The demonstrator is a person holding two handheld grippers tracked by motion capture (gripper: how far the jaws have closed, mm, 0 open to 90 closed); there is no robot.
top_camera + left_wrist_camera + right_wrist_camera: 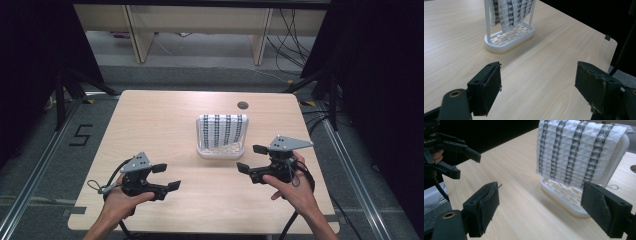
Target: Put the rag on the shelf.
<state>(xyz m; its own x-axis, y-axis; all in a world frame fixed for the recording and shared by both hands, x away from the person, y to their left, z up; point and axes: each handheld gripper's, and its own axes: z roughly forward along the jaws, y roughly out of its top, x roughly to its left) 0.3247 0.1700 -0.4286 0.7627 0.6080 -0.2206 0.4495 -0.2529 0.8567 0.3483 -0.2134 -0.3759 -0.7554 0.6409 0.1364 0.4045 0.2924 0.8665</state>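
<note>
A white cloth (222, 131) with dark zigzag stripes hangs over a white rack (220, 151) that stands just past the middle of the table (150, 125), between my two hands and a little farther out. The weave is puckered into small diamonds, and the rack's base is an oval tray with slots. My left gripper (166, 177) hangs over the near left of the table with its jaws wide apart and nothing between them; my right gripper (251, 158) sits near the rack's right front corner, jaws likewise spread and empty. From above, the rack's frame is mostly hidden under the cloth and the stripes blur together. The left gripper view cuts off the top of the cloth (510, 12) but shows the slotted base (509, 37) clearly. The right gripper view brings the cloth (576, 152) close enough to read the diamond folds, shows one bare upright of the rack (616, 162), and catches my left gripper (461, 161) across the table. A round hole (243, 105) sits in the table behind the rack.
</note>
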